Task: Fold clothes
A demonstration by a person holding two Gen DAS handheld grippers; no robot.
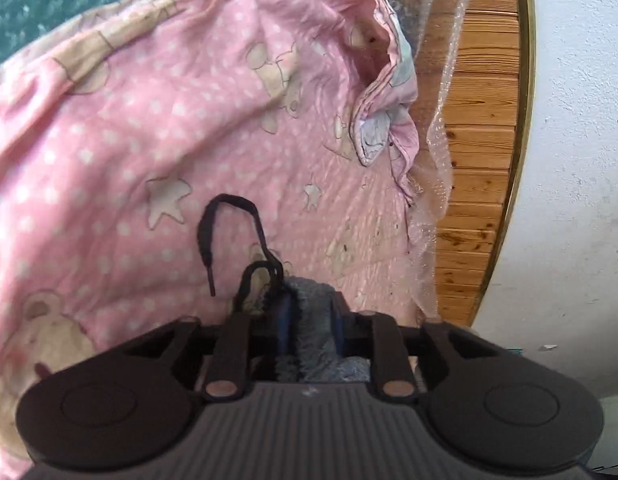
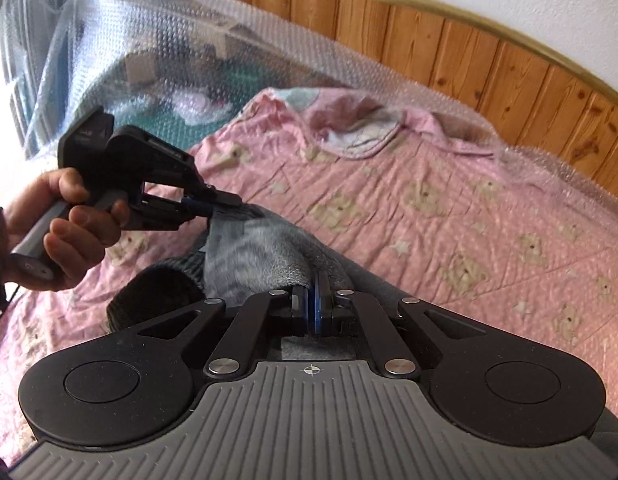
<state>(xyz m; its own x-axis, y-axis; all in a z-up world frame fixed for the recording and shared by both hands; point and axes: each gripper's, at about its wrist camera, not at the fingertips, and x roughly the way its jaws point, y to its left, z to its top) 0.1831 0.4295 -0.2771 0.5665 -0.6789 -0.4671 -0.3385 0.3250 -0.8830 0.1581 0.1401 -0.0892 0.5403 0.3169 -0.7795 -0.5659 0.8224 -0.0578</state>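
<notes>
While a pink bedspread [image 2: 449,200] printed with bears and stars covers the bed, two hand-held tools grip a grey fleecy garment [image 2: 261,256] above its near edge. The right tool [image 2: 315,300], its blue-padded fingers pressed together, is clamped on a fold of the grey cloth at the near centre of the right wrist view. To the left, a person's hand [image 2: 65,224] holds the left tool [image 2: 225,206], whose fingers pinch the far upper edge of the same garment; in the left wrist view that tool [image 1: 311,320] has grey fleece packed between its blue pads [image 1: 287,320], which stand somewhat apart on the thick cloth. A dark ribbed cuff or hem [image 2: 157,292] of the garment hangs below the left tool, near the bedspread. A black drawstring [image 1: 229,236] loops out from the garment over the pink cover. Bubble wrap [image 2: 169,52] is draped along the far side of the bed, in front of a wooden headboard [image 2: 489,64] with a brass-coloured rim, against a white wall [image 1: 581,160].
</notes>
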